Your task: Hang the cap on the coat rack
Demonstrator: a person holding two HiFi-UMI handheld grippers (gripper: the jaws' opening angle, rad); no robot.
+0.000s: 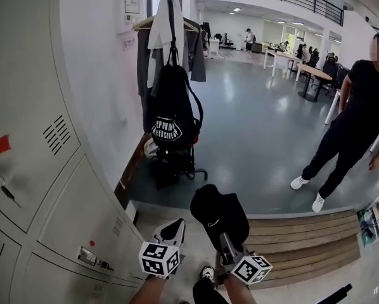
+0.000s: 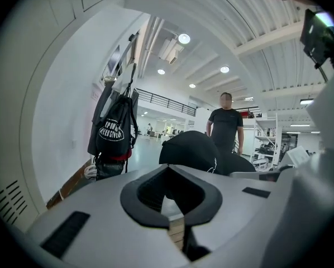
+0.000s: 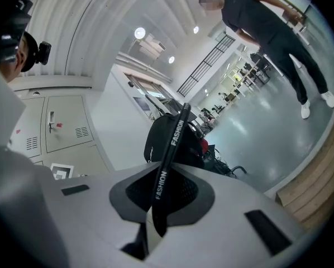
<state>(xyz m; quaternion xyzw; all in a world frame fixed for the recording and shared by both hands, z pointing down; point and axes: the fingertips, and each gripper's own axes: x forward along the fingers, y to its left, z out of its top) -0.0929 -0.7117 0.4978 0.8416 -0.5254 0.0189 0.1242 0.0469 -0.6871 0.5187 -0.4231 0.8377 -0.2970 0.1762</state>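
The black cap (image 1: 218, 214) hangs in front of me, a little above a wooden step, with my right gripper (image 1: 225, 240) under it. In the right gripper view the jaws (image 3: 161, 194) are shut on the cap's black strap (image 3: 170, 147), printed FASHION. The left gripper (image 1: 175, 225) is just left of the cap and apart from it; its jaws (image 2: 171, 202) stand together with nothing between them, and the cap (image 2: 189, 149) shows beyond them. The coat rack (image 1: 167, 23) stands further ahead by the white wall. It carries coats and a black backpack (image 1: 171, 116).
Grey lockers (image 1: 31, 170) line the left side close by. A person in black (image 1: 351, 132) stands on the grey floor at the right. The wooden step (image 1: 303, 236) crosses below the cap. Desks (image 1: 313, 75) and people are far back.
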